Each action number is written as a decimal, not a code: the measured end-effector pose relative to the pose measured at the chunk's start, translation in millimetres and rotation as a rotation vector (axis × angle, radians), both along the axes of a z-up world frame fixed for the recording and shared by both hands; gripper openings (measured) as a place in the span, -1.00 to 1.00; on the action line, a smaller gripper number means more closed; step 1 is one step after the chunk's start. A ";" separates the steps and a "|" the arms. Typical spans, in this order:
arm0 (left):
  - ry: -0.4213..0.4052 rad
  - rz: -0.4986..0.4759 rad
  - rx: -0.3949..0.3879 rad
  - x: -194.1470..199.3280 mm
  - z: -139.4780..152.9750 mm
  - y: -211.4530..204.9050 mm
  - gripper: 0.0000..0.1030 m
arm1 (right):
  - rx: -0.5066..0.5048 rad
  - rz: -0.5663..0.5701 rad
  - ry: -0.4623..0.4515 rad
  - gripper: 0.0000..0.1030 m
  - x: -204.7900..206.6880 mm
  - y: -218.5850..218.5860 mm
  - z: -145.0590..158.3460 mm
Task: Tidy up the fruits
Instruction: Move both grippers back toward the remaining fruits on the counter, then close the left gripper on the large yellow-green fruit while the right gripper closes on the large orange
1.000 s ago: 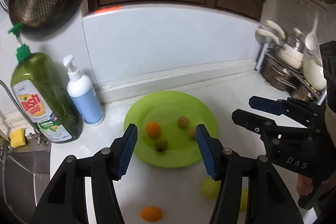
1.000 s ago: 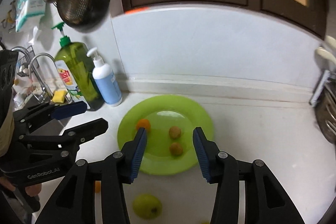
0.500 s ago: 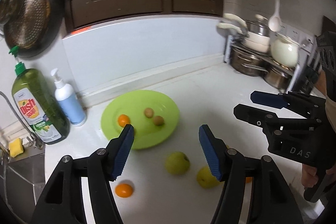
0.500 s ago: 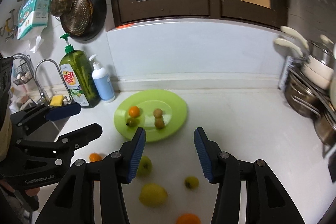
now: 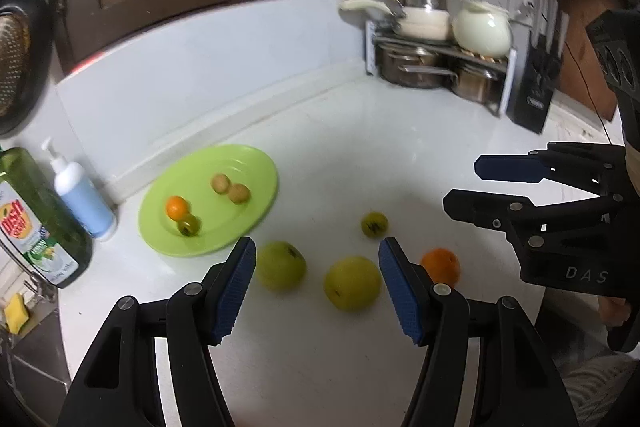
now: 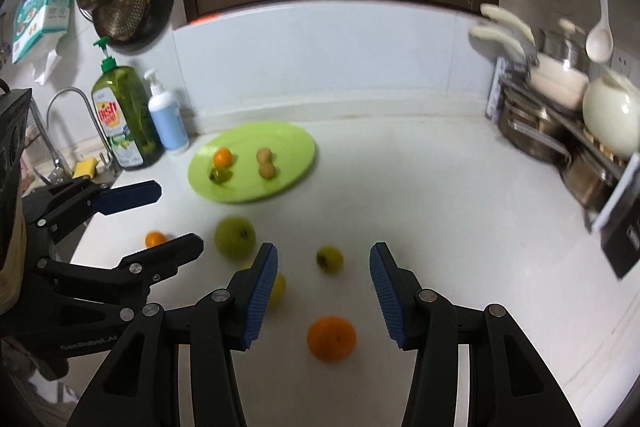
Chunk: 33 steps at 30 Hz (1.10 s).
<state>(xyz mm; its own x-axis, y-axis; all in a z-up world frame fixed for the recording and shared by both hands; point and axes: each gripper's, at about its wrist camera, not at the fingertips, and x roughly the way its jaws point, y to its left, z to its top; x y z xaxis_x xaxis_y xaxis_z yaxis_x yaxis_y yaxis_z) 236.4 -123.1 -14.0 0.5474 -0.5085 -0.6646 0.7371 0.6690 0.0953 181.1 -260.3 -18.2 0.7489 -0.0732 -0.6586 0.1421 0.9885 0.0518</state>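
A green plate [image 5: 256, 167] [image 6: 296, 143] on the white counter holds a small orange [image 5: 177, 207], a small green fruit [image 5: 188, 226] and two brown fruits [image 5: 230, 188]. Loose on the counter lie two green apples [image 5: 281, 265] [image 5: 352, 282], a small green fruit [image 5: 374, 225] [image 6: 329, 259], an orange [image 5: 441, 265] [image 6: 331, 337] and a small orange [image 6: 155, 239]. My left gripper [image 5: 316, 285] is open and empty above the apples. My right gripper [image 6: 323, 295] is open and empty above the orange.
A green dish soap bottle [image 6: 120, 115] and a white pump bottle [image 6: 166, 123] stand left of the plate by the sink tap [image 6: 64, 123]. A rack of pots [image 5: 440, 67] and a knife block [image 5: 536, 99] stand at the back right.
Both grippers have pulled back and up from the plate and swung right. The loose fruit on the counter has come into view. Both stay open.
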 end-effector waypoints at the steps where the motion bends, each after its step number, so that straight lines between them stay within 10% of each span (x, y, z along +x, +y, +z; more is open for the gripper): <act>1: 0.005 -0.010 0.006 -1.5 -3.4 -0.7 0.23 | 0.006 -0.004 0.012 -0.05 -1.7 -0.5 -3.9; 33: 0.103 -0.211 0.195 22.9 -77.0 -46.0 0.16 | 0.234 -0.112 0.257 -0.06 9.1 -19.3 -92.2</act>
<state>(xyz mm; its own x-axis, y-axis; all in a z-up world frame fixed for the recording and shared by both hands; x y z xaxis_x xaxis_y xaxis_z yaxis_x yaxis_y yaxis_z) 259.3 -169.1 -91.0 0.3678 -0.4613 -0.8074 0.8704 0.4764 0.1243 190.2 -279.5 -110.4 0.5524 0.0302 -0.8330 0.2863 0.9317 0.2236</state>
